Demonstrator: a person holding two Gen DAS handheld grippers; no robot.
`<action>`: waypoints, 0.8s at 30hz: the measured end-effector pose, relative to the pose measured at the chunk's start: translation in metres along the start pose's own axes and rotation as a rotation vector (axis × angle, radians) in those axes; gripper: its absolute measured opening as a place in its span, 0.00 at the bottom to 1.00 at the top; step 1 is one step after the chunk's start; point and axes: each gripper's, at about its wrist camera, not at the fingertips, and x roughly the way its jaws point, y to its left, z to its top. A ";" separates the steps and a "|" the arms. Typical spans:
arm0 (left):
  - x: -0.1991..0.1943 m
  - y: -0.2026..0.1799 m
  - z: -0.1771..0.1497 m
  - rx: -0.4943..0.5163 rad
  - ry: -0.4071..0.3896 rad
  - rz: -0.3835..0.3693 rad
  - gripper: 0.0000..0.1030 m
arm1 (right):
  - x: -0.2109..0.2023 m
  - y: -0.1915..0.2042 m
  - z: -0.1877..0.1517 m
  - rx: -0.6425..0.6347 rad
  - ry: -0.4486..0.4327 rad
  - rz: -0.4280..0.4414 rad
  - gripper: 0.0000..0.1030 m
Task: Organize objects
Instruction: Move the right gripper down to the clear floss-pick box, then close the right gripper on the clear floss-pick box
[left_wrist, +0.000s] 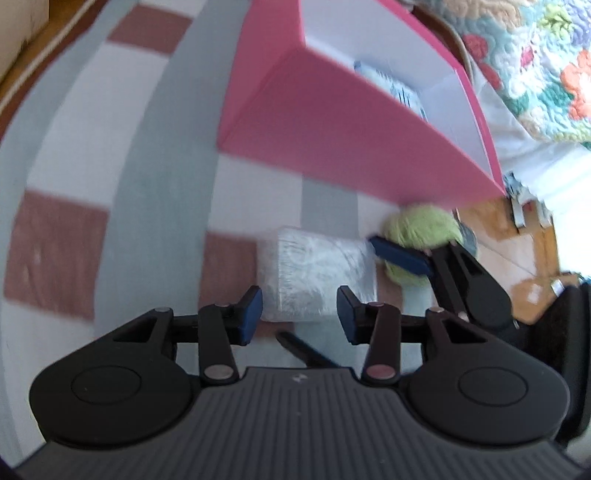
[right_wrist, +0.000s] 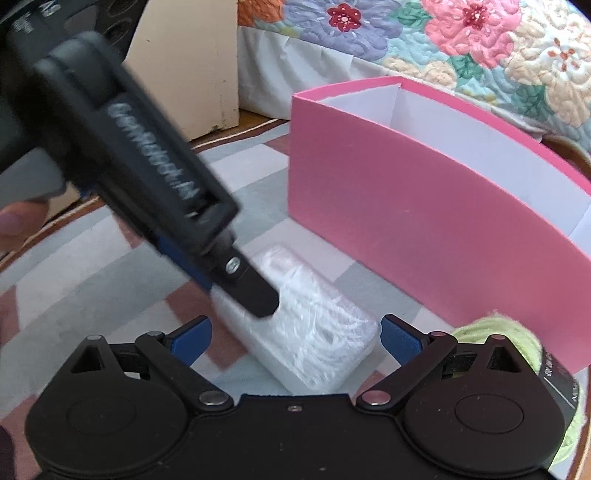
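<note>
2 blue pads of the left gripper (left_wrist: 299, 314) stand apart just short of a clear plastic-wrapped white packet (left_wrist: 314, 273) on the checked rug (left_wrist: 110, 147), near the pink box (left_wrist: 332, 140). Right view: the right gripper (right_wrist: 295, 338) gapes wide around that packet, gripping nothing, green yarn ball (right_wrist: 491, 328) beside.

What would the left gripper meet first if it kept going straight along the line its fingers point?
Most likely the clear plastic packet lying on the checked rug, directly ahead of the left gripper. The right wrist view suggests a fingertip is already at its edge, though blur leaves contact uncertain. The pink box lies farther on.
</note>
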 end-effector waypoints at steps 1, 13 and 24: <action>-0.001 -0.001 -0.005 0.002 0.016 0.001 0.42 | -0.001 0.000 0.000 0.004 0.002 0.016 0.97; -0.009 0.007 -0.005 -0.053 -0.095 0.164 0.51 | 0.000 -0.005 -0.013 0.225 0.071 0.051 0.96; 0.003 -0.009 -0.024 -0.177 -0.058 0.066 0.28 | -0.009 -0.001 -0.012 0.322 0.088 0.057 0.98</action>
